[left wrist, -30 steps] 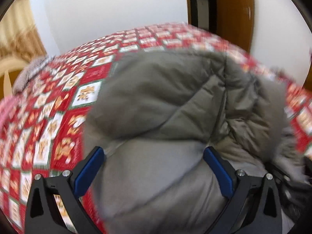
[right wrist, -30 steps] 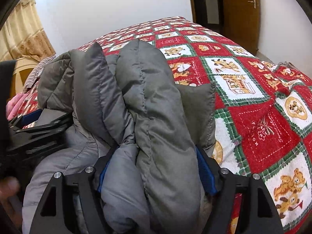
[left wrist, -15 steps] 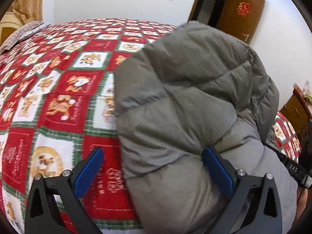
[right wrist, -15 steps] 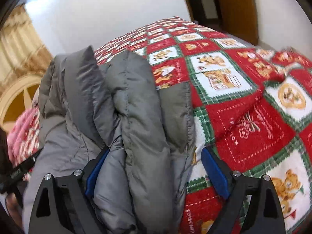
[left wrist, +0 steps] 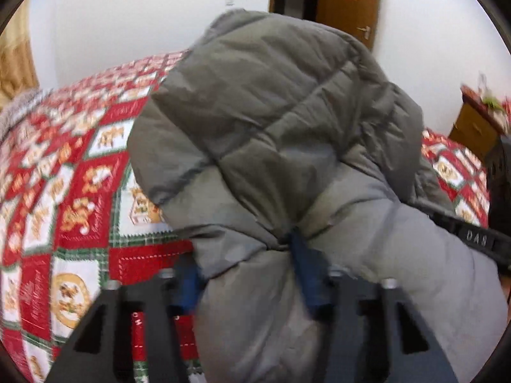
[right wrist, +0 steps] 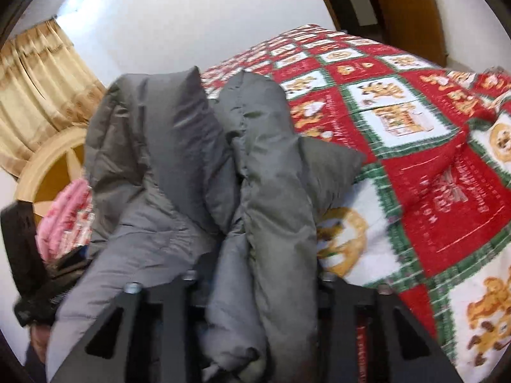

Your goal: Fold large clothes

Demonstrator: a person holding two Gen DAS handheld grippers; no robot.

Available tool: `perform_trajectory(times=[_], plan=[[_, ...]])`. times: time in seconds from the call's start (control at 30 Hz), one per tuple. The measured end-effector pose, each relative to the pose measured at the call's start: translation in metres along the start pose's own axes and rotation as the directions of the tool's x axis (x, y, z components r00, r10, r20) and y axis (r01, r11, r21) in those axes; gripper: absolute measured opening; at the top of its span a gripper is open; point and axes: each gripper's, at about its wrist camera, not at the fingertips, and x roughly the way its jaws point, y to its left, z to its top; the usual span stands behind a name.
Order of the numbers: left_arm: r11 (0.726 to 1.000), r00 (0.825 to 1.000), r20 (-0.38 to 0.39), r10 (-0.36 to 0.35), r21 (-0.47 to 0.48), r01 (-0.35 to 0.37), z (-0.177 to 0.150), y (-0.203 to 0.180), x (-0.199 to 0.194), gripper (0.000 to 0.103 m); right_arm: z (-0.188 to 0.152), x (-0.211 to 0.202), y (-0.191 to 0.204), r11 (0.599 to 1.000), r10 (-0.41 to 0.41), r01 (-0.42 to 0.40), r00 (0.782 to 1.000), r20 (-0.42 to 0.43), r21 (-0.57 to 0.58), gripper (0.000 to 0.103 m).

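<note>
My left tool (left wrist: 246, 274) has just been closing, and its blue pads (left wrist: 306, 274) now pinch a thick fold of the grey puffer jacket (left wrist: 274, 121). My right tool (right wrist: 255, 287) has just been closing too; its pads are buried under padded fabric, with a bunched sleeve or edge of the same jacket (right wrist: 255, 191) squeezed between the jaws.

The jacket is the landmark. It lies piled on the bed, on a red, green and white patchwork quilt (left wrist: 80, 191). From the left tool the jacket mounds up and away, hiding much of the quilt behind it. From the right tool the quilt (right wrist: 431, 175) spreads out to the jacket's right, and something pink (right wrist: 64, 217) sits at the jacket's left, near a pale wooden headboard (right wrist: 48, 166).

I judge the main risk is slippage: the fabric looks slick and puffy, and each tool seems to grip only a bulge, so the padding could squeeze out when I lift. The right tool appears to hold several layers at once, which could drag the whole heap instead of one edge and spoil the fold. Uneven pulling could twist the jacket.
</note>
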Motion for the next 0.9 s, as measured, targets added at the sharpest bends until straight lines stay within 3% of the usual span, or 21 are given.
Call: perform_trajectory(times=[0.07, 0.13, 0.4, 0.63, 0.9], plan=[[0.998, 0.999, 0.011, 0.044, 0.039, -0.044, 0.0, -0.005, -0.01, 0.023, -0.001, -0.004, 0.006, 1.0, -0.008, 0.008, 1.0, 0.015, -0.015, 0.023], [0.998, 0.998, 0.016, 0.061, 0.034, -0.061, 0.002, -0.001, -0.02, 0.019, 0.001, -0.008, 0.013, 1.0, -0.005, 0.005, 1.0, 0.027, -0.021, 0.02], [0.978, 0.971, 0.115, 0.209, 0.0, -0.211, 0.0, 0.044, -0.1, 0.017, 0.017, -0.017, 0.08, 0.987, 0.114, -0.108, 0.993, 0.045, -0.115, 0.017], [0.939, 0.933, 0.116, 0.342, -0.082, -0.334, -0.015, 0.111, -0.145, 0.017, 0.017, 0.012, 0.173, 0.944, 0.26, -0.261, 0.965, -0.031, -0.201, 0.017], [0.878, 0.884, 0.066, 0.462, -0.174, -0.446, -0.05, 0.174, -0.173, 0.017, -0.002, 0.053, 0.264, 0.885, 0.352, -0.377, 0.926, -0.136, -0.272, 0.016]])
